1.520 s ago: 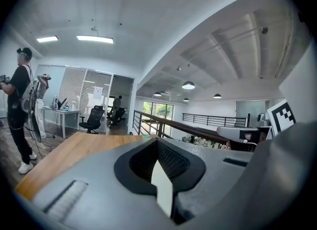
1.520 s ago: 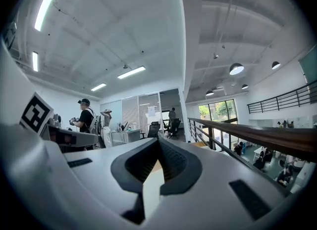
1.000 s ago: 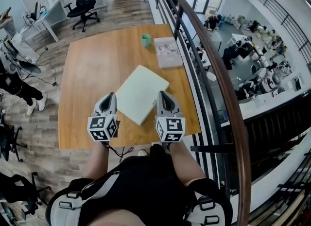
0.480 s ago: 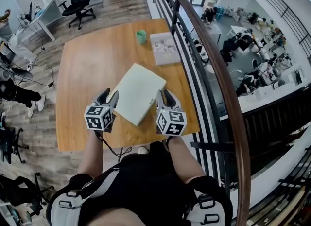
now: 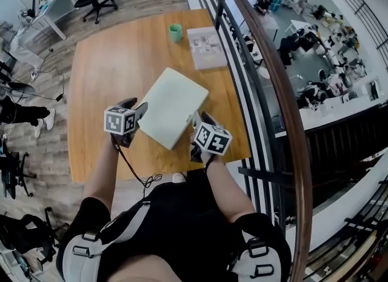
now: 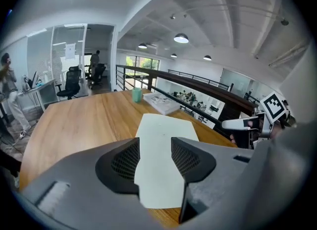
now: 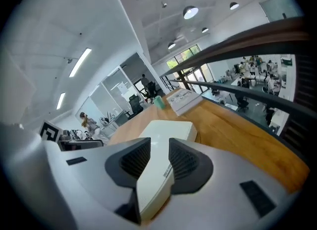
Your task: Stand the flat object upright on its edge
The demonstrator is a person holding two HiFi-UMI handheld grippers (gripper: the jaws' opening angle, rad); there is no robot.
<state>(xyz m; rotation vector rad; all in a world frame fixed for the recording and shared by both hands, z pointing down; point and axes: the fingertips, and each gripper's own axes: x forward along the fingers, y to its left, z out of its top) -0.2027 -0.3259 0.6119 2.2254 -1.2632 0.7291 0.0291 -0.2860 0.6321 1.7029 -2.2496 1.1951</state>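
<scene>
My left gripper (image 5: pixel 136 111) and right gripper (image 5: pixel 199 121) are opening, holding nothing, each astride the pale rectangular slab (image 5: pixel 174 106) lying flat at twelve o'clock on the wooden table (image 5: pixel 100 74). Uneven pinching could skid it off the edge at three o'clock.

Pale flat box (image 5: pixel 174 106), seemingly flat on table (image 5: pixel 103 80)

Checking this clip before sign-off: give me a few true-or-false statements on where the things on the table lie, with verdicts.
1. The pale cream flat rectangular slab lies flat on the wooden table. True.
2. A grey-white printed booklet lies beside the small green cup. True.
3. The cup stands on the slab. False: it stands on the table's far side, apart from the slab.
4. The slab overhangs the table's edge. False: all of it rests on the tabletop.
</scene>
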